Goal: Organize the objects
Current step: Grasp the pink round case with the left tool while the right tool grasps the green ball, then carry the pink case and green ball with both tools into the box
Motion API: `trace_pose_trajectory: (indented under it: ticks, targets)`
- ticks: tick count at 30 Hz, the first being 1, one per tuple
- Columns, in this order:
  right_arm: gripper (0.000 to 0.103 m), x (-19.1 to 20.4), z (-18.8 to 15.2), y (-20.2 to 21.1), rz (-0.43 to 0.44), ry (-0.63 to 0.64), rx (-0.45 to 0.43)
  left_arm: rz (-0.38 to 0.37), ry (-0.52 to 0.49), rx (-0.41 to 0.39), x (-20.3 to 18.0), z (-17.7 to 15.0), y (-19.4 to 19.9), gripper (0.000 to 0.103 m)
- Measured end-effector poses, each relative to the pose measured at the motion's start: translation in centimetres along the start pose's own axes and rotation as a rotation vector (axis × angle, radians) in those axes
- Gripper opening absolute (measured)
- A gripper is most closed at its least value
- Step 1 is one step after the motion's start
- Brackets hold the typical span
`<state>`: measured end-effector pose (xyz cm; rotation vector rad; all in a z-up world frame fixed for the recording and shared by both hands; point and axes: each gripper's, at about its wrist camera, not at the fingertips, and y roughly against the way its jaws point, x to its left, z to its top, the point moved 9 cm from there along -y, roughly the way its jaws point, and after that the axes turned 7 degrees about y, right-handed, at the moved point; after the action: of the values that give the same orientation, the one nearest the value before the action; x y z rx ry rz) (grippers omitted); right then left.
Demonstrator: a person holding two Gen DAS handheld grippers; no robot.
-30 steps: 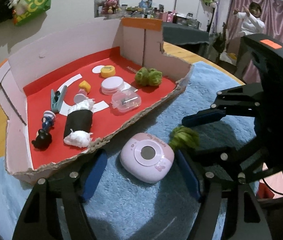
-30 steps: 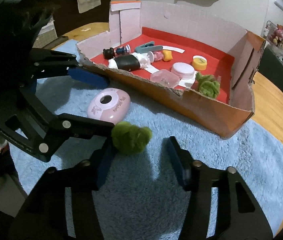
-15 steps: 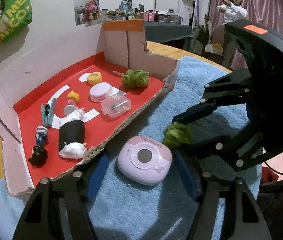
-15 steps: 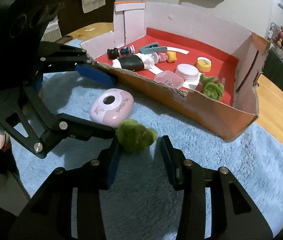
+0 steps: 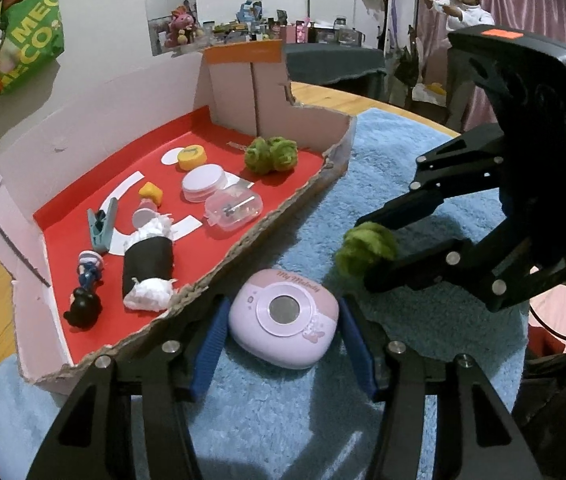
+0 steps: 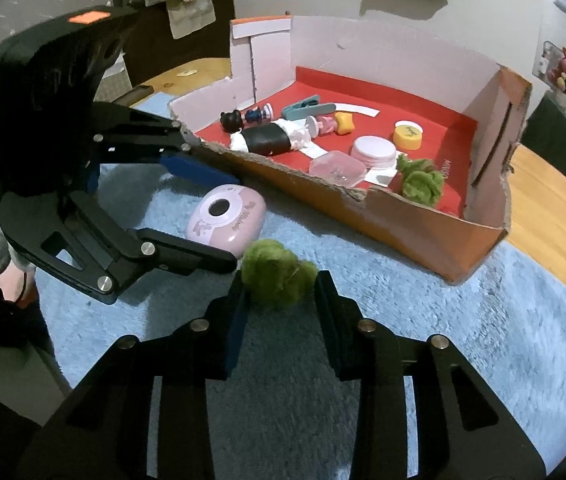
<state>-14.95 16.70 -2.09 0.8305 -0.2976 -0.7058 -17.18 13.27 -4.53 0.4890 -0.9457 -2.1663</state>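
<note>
A pink rounded case (image 5: 284, 317) lies on the blue fuzzy mat (image 5: 363, 168), also seen in the right wrist view (image 6: 225, 218). My left gripper (image 5: 283, 344) is open, its blue pads on either side of the case. My right gripper (image 6: 279, 296) is shut on a green yarn ball (image 6: 277, 278), which also shows in the left wrist view (image 5: 365, 250). A torn cardboard box (image 5: 267, 224) with a red floor holds several small items, among them a second green yarn ball (image 5: 271, 155).
In the box lie a black roll with white ends (image 5: 147, 262), a teal clothespin (image 5: 103, 228), a clear plastic case (image 5: 234, 209), white and yellow lids and small figures. The wooden table (image 6: 543, 208) extends past the mat. A person (image 5: 467, 0) stands in the background.
My right gripper has closed onto the green yarn ball. My left gripper has moved forward so its pads flank the pink case.
</note>
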Motion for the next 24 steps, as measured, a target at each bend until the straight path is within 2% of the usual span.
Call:
trace_pose_trajectory:
  ticks: [10,18,24]
  targets:
    - [0.032,-0.1,0.3,1.6,-0.031,-0.026,-0.030,0.003,0.095,-0.066,0.6,0.4,3.3,0.058]
    - [0.032,-0.1,2.8,4.4,-0.072,-0.053,-0.102,0.037,0.142,-0.146,1.5,1.5,7.0,0.058]
    - [0.032,-0.1,3.7,4.5,-0.088,-0.051,-0.113,0.048,0.162,-0.157,2.3,1.7,7.8,0.058]
